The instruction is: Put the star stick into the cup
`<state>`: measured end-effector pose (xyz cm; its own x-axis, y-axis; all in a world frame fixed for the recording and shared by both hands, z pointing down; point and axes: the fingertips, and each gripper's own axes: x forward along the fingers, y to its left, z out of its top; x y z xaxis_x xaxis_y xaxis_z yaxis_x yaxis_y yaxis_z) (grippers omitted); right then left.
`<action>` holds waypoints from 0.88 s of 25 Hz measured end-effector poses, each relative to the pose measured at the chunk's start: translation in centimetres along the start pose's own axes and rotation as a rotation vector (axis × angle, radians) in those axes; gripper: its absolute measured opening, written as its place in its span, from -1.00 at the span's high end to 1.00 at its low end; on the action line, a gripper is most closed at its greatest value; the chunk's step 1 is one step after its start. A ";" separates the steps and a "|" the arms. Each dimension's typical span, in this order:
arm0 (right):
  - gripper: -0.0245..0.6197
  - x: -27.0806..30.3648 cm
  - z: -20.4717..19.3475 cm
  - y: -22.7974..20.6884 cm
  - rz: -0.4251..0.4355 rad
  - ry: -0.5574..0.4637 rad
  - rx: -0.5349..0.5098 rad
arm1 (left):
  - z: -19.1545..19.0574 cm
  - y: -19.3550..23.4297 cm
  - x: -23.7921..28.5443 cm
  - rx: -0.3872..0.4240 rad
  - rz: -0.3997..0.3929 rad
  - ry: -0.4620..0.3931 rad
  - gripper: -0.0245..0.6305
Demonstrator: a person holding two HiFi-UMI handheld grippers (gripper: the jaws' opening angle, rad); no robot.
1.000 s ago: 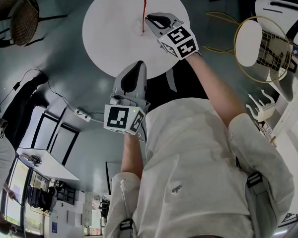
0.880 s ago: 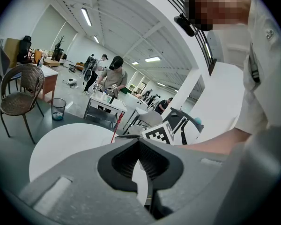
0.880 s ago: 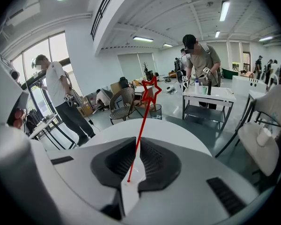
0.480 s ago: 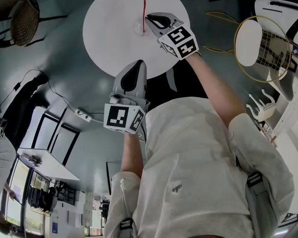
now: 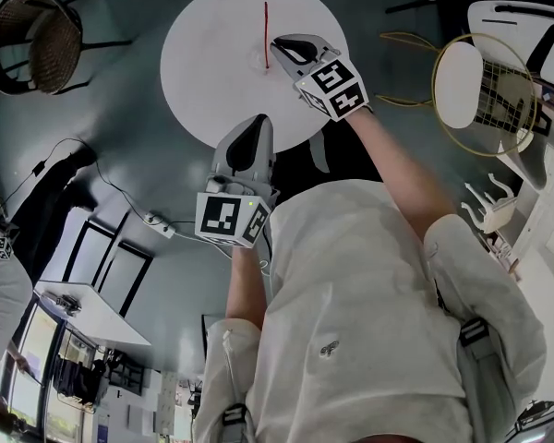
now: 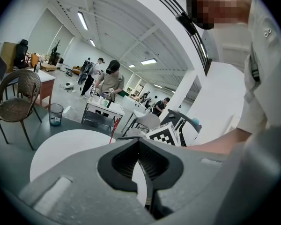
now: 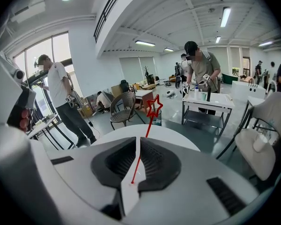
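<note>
A thin red stick (image 7: 145,134) with an open star on top rises between the jaws of my right gripper (image 7: 136,146), which is shut on its lower end. From the head camera the star stick (image 5: 266,24) stands over the middle of the round white table (image 5: 203,72), with my right gripper (image 5: 277,44) beside it. A faint clear cup (image 5: 258,60) seems to sit at the stick's foot, hard to make out. My left gripper (image 5: 257,118) hovers at the table's near edge, shut and empty. The left gripper view shows its shut jaws (image 6: 139,149) and the stick (image 6: 113,130) beyond.
A wicker chair (image 5: 32,30) stands at the far left, and a gold wire chair with a white seat (image 5: 463,81) at the right. A cable and power strip (image 5: 152,218) lie on the dark floor. Other people work at tables (image 7: 208,100) in the background.
The head view has shifted slightly, so the table sits a little lower. The stick looks shorter from above, as if more upright. Both grippers keep their places.
</note>
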<state>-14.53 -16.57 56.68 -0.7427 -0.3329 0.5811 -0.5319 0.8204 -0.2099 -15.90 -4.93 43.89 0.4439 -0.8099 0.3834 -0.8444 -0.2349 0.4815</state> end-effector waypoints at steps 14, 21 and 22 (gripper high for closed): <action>0.84 -6.0 4.3 1.9 -0.016 -0.113 -0.004 | 1.6 -1.9 -0.7 0.044 -0.032 -0.017 0.90; 0.87 -9.0 7.3 3.5 0.007 -0.187 0.002 | 2.9 -2.5 -0.7 0.071 -0.037 -0.032 0.90; 0.87 -9.4 7.7 3.7 0.011 -0.196 -0.001 | 3.2 -2.5 -0.7 0.074 -0.037 -0.035 0.90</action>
<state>-12.66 -13.96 44.37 -0.8136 -0.4077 0.4146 -0.5228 0.8250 -0.2146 -15.05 -5.43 39.90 0.4656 -0.8179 0.3380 -0.8481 -0.3032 0.4346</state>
